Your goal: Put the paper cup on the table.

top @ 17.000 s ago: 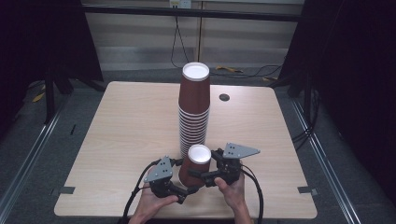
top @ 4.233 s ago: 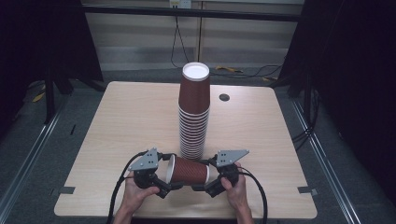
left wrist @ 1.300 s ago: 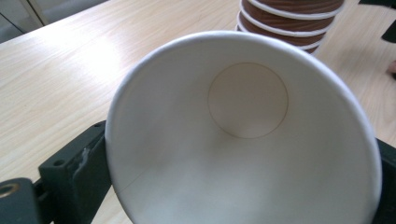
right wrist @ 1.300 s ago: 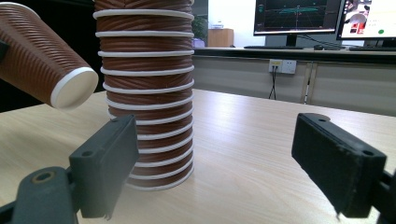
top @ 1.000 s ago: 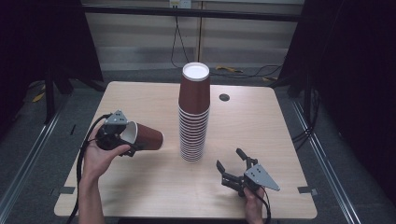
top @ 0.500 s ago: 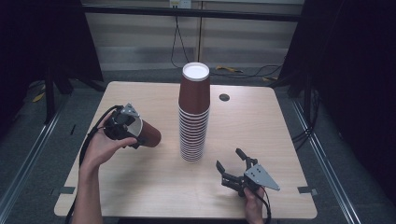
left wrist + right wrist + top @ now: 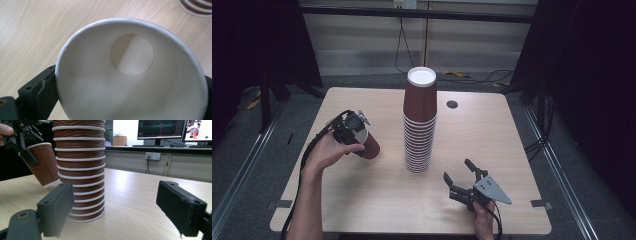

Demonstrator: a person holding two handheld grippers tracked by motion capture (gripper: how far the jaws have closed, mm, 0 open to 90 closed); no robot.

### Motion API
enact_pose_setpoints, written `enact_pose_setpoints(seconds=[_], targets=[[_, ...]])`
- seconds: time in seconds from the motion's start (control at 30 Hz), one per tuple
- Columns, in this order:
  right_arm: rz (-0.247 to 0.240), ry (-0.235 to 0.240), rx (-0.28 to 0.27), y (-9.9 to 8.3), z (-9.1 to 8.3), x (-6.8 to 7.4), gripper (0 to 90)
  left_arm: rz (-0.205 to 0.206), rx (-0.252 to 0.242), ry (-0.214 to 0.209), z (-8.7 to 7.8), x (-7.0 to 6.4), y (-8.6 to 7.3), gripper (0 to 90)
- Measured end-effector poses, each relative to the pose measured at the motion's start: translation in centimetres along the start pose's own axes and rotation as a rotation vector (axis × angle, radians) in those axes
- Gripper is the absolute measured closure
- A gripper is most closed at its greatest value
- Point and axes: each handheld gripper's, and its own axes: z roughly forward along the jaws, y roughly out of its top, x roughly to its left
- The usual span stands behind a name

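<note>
Since half a second ago the left gripper [image 7: 353, 131] has tipped its single cup [image 7: 368, 145] from lying nearly sideways toward upright, base down and close to the table [image 7: 362, 200], though it is not yet standing; the right gripper [image 7: 460, 180] has not shifted at all. I judge this to mean the cup, already pulled free of the stack, is about to be set down on its own at the left side of the table.

Nearest the person, the right gripper rests low at the front right, jaws spread wide and holding nothing, aimed up the table at the stack of cups [image 7: 420, 125]. The hand [image 7: 482, 220] behind it sits at the table edge.

Farther in, the left hand [image 7: 329, 152] reaches forward with the wrist bent, so the left gripper looks down into the cup's white inside [image 7: 130, 72]. Its jaws are closed on the cup's rim. In the right gripper view the cup [image 7: 43, 165] leans toward the stack, just beside it but apart.

Beyond, the stack stands upside down mid-table, with a small dark hole [image 7: 452, 104] in the tabletop behind it.
</note>
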Motion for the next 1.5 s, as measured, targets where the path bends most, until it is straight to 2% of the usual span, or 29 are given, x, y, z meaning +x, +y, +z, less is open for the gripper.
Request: enact_pose_setpoints(seconds=[0.07,0.13,0.17,0.27,0.33,0.37,0.53,0.63,0.7,0.9,1.0,1.1,1.23,1.33,1.43,1.5], targets=[[0.001,0.002,0.002,0.0,0.0,0.0,14.3,0.003,0.012,-0.007,0.3,0.0,0.2,1.8],[0.0,0.0,0.0,0.0,0.0,0.0,14.3,0.012,0.031,0.016,0.7,-0.1,0.3,1.6],[0.0,-0.001,0.0,0.0,0.0,0.0,14.3,0.014,0.028,0.008,0.9,-0.1,0.4,1.5],[0.0,-0.001,0.0,0.0,0.0,0.0,14.3,0.009,-0.006,-0.011,1.2,-0.2,0.7,1.1],[-0.001,-0.002,0.0,0.0,0.0,0.0,14.3,-0.02,-0.027,-0.012,1.4,-0.3,0.9,1.0],[0.001,-0.002,0.001,0.0,0.0,0.0,14.3,-0.01,-0.037,-0.014,1.5,-0.2,0.9,1.0],[-0.001,-0.002,-0.001,0.0,0.0,0.0,14.3,-0.019,-0.071,-0.041,2.1,-0.3,1.0,2.5],[-0.001,-0.001,0.0,0.0,0.0,0.0,14.3,-0.009,-0.084,-0.049,2.5,-0.4,0.9,3.6],[0.001,-0.004,-0.001,0.0,0.0,0.0,13.9,-0.012,-0.099,-0.04,2.7,-0.6,0.8,3.4],[0.0,-0.003,-0.002,0.0,0.0,0.0,13.9,-0.025,-0.092,-0.059,3.3,-0.5,0.3,4.4],[0.0,-0.004,-0.002,0.0,0.0,0.0,13.9,-0.045,-0.136,-0.065,3.6,-0.5,-0.2,6.5],[0.0,-0.004,-0.002,0.0,0.0,0.0,13.9,-0.038,-0.126,-0.052,4.1,-0.8,-0.6,7.3],[0.0,-0.004,-0.002,0.0,0.0,0.0,13.9,-0.056,-0.163,-0.068,4.4,-0.7,-1.1,8.4],[0.0,-0.005,-0.002,0.0,0.0,0.0,13.9,-0.062,-0.186,-0.08,4.7,-0.8,-1.4,15.3],[0.0,-0.003,-0.001,0.0,0.0,0.0,13.9,-0.067,-0.197,-0.067,5.0,-1.0,-1.7,15.5],[0.0,-0.004,-0.001,0.0,0.0,0.0,13.9,-0.078,-0.215,-0.075,5.2,-1.0,-2.0,15.6]])
